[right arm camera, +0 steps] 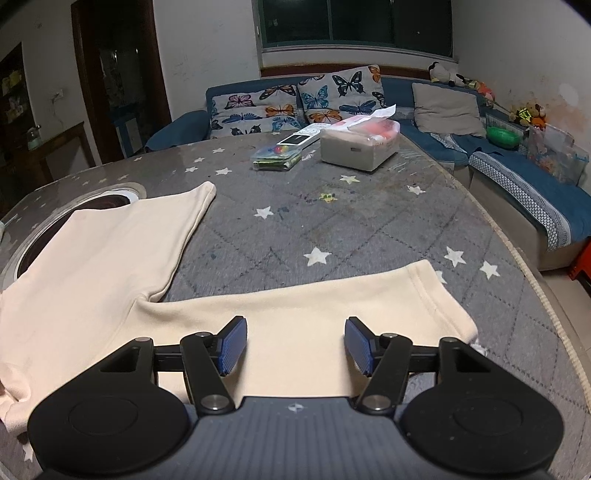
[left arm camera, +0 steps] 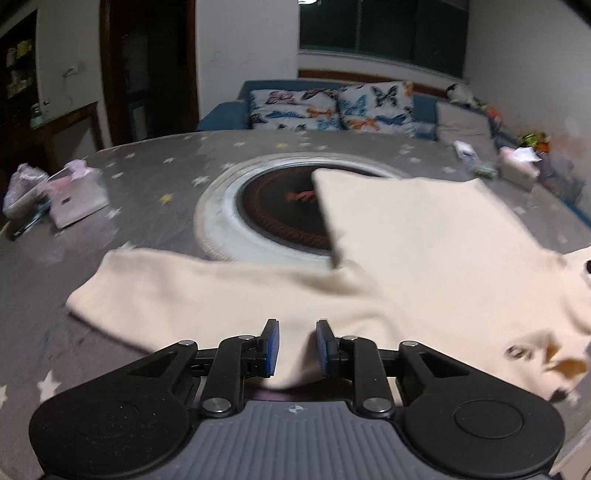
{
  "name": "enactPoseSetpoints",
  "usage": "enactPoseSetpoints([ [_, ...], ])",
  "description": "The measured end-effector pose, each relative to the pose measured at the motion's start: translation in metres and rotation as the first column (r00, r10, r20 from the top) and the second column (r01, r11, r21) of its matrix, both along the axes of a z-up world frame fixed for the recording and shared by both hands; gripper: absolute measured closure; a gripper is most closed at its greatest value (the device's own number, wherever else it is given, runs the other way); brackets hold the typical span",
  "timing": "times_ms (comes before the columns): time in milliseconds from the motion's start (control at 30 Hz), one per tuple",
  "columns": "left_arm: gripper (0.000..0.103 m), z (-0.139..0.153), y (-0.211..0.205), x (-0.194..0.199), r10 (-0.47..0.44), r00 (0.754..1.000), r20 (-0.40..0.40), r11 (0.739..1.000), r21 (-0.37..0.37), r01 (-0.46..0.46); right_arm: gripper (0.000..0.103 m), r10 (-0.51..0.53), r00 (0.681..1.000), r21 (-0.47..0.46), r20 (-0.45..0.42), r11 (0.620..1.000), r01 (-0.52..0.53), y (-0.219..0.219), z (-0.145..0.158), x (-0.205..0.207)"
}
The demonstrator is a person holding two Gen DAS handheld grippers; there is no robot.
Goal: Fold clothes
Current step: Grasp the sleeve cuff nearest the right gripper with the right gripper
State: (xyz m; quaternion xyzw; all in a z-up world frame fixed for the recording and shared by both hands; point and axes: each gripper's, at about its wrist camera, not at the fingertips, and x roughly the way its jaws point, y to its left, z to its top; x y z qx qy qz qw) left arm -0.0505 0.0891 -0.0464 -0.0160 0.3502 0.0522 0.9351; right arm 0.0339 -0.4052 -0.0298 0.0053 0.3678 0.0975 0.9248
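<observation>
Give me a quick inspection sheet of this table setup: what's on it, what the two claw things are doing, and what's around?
Surface: round table under a grey star-print cover, with a round inset hotplate.
Job's things: cream garment spread flat, sleeves out to both sides.
Clutter: tissue box, remote control, clear packet, bags.
Grippers: left gripper narrowly open, cloth between the pads; right gripper wide open over a sleeve.
Cables: nothing seen.
Surroundings: blue sofa, butterfly cushions, dark window, soft toys.
</observation>
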Motion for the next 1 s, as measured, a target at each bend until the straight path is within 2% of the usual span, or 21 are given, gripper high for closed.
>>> enactPoseSetpoints([
  [100, 0.077, -0.002, 0.007, 0.0, 0.031, 0.999, 0.008, 0.998, 0.056, -0.031, 0.043, -0.012, 1.0, -0.001, -0.006, 1.0, 0.012, -0.002, -0.002, 0.0],
  [267, 0.077, -0.002, 0.018, 0.005, 0.072, 0.997, 0.009, 0.993, 0.098, -0.072, 0.043, -0.049, 0.999, 0.013, 0.005, 0.999, 0.048, -0.011, -0.001, -0.005],
  [433, 0.077, 0.009, 0.011, 0.007, 0.046, 0.998, 0.03, 0.996, 0.074, -0.048, 0.043, -0.122, 0.992, 0.04, 0.038, 0.992, 0.12, -0.03, 0.008, -0.016],
  [567, 0.076, 0.021, -0.013, 0.013, -0.044, 0.997, 0.063, 0.999, 0.026, 0.043, 0.045, -0.197, 0.98, 0.052, 0.031, 0.979, 0.195, -0.049, 0.006, -0.019],
  [700, 0.074, 0.027, -0.049, 0.022, -0.163, 0.984, 0.078, 0.986, -0.008, 0.164, 0.047, -0.263, 0.965, 0.064, 0.023, 0.963, 0.261, -0.066, 0.002, -0.022],
  [800, 0.074, 0.027, -0.079, 0.029, -0.257, 0.963, 0.08, 0.966, -0.015, 0.259, 0.052, -0.301, 0.954, 0.082, 0.011, 0.951, 0.299, -0.076, -0.003, -0.021],
  [933, 0.074, 0.027, -0.12, 0.035, -0.376, 0.924, 0.078, 0.926, -0.011, 0.377, 0.055, -0.327, 0.945, 0.105, 0.008, 0.94, 0.324, -0.083, -0.008, -0.015],
  [1000, 0.073, 0.025, -0.14, 0.038, -0.424, 0.903, 0.066, 0.905, -0.008, 0.425, 0.061, -0.328, 0.945, 0.105, 0.015, 0.94, 0.325, -0.083, -0.01, -0.012],
])
